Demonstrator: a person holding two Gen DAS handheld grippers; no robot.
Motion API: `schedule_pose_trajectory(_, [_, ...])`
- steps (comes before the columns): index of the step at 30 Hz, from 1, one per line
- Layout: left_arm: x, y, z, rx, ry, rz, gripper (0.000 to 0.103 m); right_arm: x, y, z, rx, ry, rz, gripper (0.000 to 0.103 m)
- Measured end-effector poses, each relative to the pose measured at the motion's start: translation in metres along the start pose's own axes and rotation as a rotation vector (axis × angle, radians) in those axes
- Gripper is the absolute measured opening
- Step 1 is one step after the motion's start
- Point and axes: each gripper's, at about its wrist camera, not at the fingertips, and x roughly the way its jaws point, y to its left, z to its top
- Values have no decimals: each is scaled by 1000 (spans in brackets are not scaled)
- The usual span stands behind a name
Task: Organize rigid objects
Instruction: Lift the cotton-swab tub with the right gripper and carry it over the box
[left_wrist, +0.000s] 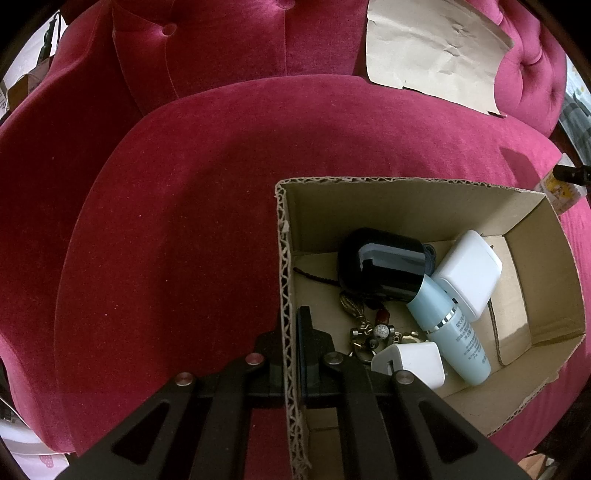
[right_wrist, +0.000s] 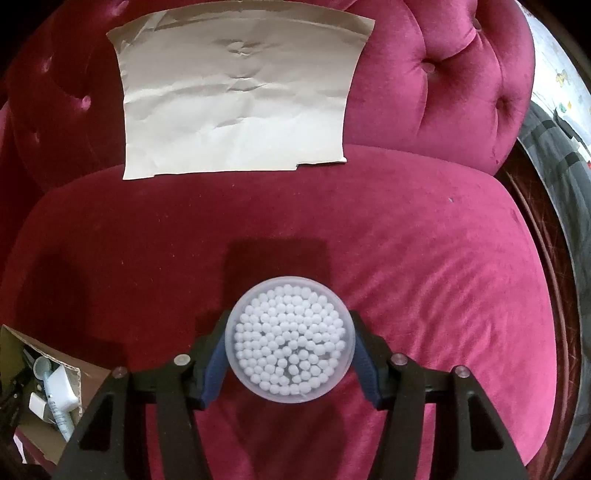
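Your left gripper (left_wrist: 293, 343) is clamped on the left wall of the cardboard box (left_wrist: 535, 295) at lower centre of its view, which holds a black case (left_wrist: 384, 266), a pale blue tube (left_wrist: 450, 332) and white chargers (left_wrist: 469, 273). Your right gripper (right_wrist: 290, 339) grips the round tub of cotton swabs (right_wrist: 290, 338) at lower centre, on the red velvet seat (right_wrist: 406, 240), its pads against both sides.

Both wrist views steeply down, close; share cardboard box (left_wrist: 424, 206), sofa (right_wrist: 424, 229).
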Motion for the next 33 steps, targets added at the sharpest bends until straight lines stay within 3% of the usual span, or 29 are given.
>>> schedule_pose_trajectory(18, [0, 0, 0, 0, 0, 1, 3, -39, 30, 5, -46, -4, 25, 62])
schedule_pose_trajectory(33, [0, 0, 0, 0, 0, 1, 3, -90, 79, 12, -130, -22, 149, 62])
